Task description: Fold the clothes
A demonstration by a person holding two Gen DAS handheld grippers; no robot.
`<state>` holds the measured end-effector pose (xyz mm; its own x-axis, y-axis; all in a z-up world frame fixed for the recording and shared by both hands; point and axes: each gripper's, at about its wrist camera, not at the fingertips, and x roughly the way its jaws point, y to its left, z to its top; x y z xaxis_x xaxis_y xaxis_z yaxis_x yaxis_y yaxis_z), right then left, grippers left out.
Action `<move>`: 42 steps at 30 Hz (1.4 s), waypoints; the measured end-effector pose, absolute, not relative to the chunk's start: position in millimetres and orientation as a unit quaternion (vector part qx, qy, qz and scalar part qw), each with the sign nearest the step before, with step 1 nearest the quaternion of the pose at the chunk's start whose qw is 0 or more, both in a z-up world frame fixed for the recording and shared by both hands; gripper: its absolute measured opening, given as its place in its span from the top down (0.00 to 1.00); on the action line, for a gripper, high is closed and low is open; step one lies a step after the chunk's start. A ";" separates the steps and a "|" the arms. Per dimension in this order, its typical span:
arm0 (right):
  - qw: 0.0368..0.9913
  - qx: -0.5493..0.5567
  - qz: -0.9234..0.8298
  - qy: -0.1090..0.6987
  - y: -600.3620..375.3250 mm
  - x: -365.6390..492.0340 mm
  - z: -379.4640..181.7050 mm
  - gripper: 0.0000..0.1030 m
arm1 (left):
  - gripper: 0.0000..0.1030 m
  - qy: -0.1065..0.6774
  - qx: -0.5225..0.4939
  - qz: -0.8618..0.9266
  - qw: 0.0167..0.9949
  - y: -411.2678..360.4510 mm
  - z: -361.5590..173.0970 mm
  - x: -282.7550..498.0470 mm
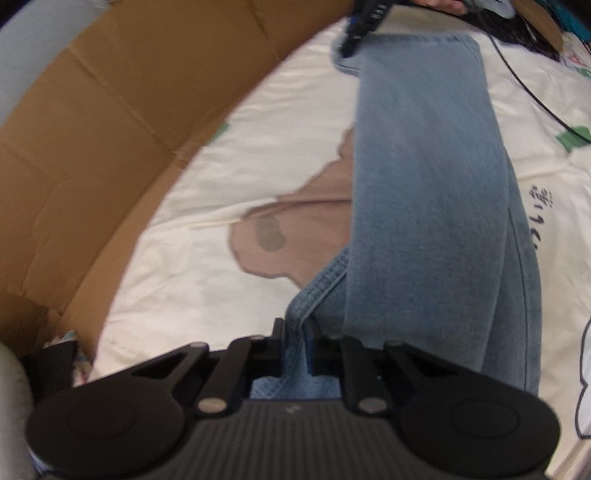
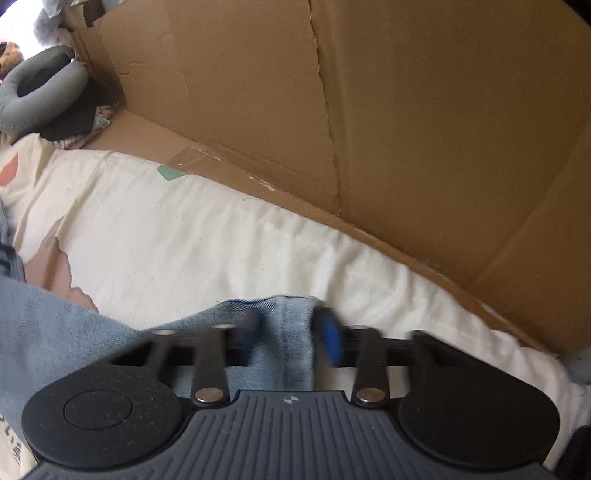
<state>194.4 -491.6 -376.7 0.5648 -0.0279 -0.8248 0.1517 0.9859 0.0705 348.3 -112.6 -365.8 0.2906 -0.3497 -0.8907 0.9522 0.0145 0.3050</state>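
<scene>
Black linkage arms of the left tool (image 1: 294,338) fill the bottom of the left wrist view, its two fingers pressed together on a stitched edge of a pair of light blue jeans (image 1: 428,206). To the left, a brown cardboard wall (image 1: 122,110) curves along the edge of a cream bedsheet (image 1: 177,280) printed with a tan cartoon animal shape (image 1: 295,236). The jeans lie folded lengthwise in a long strip running away from the left tool across the sheet, with a lower layer showing along the right side. At the strip's far end the right tool (image 1: 356,33) appears small and blurred, touching the denim near its far left corner. Further right, a black cable (image 1: 532,92) trails across the sheet past green printed shapes. In the right wrist view, a grey neck pillow (image 2: 44,92) sits at upper left beside dark and patterned items heaped at the end of the cardboard. The jeans (image 2: 55,332) enter from the left edge and bunch up between the right tool (image 2: 290,332) fingers, whose blue pads (image 2: 330,339) stand a little apart with a fold of denim between them; motion blur leaves it unclear whether they are clamping the cloth. Beyond lies the cream bedsheet (image 2: 207,251), and the cardboard wall (image 2: 424,129) rises across the right.
</scene>
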 end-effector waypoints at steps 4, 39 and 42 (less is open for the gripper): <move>0.886 0.057 -0.058 0.457 -494.9 179.3 -363.5 0.94 | 0.91 0.302 0.461 -0.483 0.680 -108.1 -348.9 363.1; 0.874 0.085 -0.136 0.459 -500.1 184.2 -380.1 0.66 | 0.91 0.345 0.343 -0.340 0.805 -56.9 -334.5 390.2; 0.875 0.068 -0.138 0.460 -496.8 182.9 -375.8 0.78 | 0.90 0.351 0.332 -0.321 0.814 -38.7 -332.3 389.9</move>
